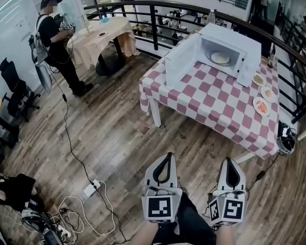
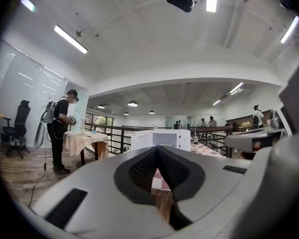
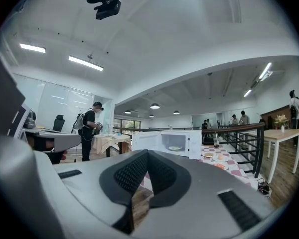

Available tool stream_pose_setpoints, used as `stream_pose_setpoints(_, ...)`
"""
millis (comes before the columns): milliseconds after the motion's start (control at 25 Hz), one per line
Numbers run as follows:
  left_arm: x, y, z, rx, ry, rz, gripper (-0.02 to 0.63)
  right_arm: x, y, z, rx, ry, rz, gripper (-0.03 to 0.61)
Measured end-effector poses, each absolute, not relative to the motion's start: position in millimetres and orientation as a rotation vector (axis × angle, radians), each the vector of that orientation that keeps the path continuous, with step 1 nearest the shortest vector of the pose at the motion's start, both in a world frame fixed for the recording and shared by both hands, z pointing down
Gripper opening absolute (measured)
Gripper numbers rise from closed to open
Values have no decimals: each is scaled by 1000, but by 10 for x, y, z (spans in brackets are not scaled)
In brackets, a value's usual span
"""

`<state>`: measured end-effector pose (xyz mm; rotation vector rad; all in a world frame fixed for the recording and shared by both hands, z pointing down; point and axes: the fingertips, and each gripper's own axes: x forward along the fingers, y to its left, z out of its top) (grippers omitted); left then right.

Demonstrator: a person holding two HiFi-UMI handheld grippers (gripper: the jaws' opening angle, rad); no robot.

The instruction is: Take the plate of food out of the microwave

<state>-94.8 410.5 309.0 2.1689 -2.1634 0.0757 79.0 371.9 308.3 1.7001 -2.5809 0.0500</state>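
Observation:
A white microwave [image 1: 233, 54] stands on the red-and-white checked table [image 1: 214, 103], its door [image 1: 182, 60] swung open to the left. Inside it lies a plate of pale food [image 1: 220, 58]. The right gripper view also shows that plate [image 3: 175, 148] inside the microwave [image 3: 189, 143]. The microwave [image 2: 162, 138] appears far ahead in the left gripper view. My left gripper [image 1: 169, 155] and right gripper [image 1: 230, 160] are held low over the wooden floor, well short of the table. Both are shut with nothing between their jaws [image 2: 157, 149] [image 3: 147, 153].
Three small plates of food [image 1: 261, 106] lie on the table right of the microwave. A black railing [image 1: 154, 22] runs behind the table. A person [image 1: 53, 40] stands by a cloth-covered table [image 1: 104, 34] at back left. Cables and a power strip [image 1: 92, 188] lie on the floor at left.

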Motion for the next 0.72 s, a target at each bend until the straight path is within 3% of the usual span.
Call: stream_pose_setpoints(720, -858, 2728, 2972, 2133, -2205, 108, 31, 814, 2251, 3041, 1650, -2642, 99, 14)
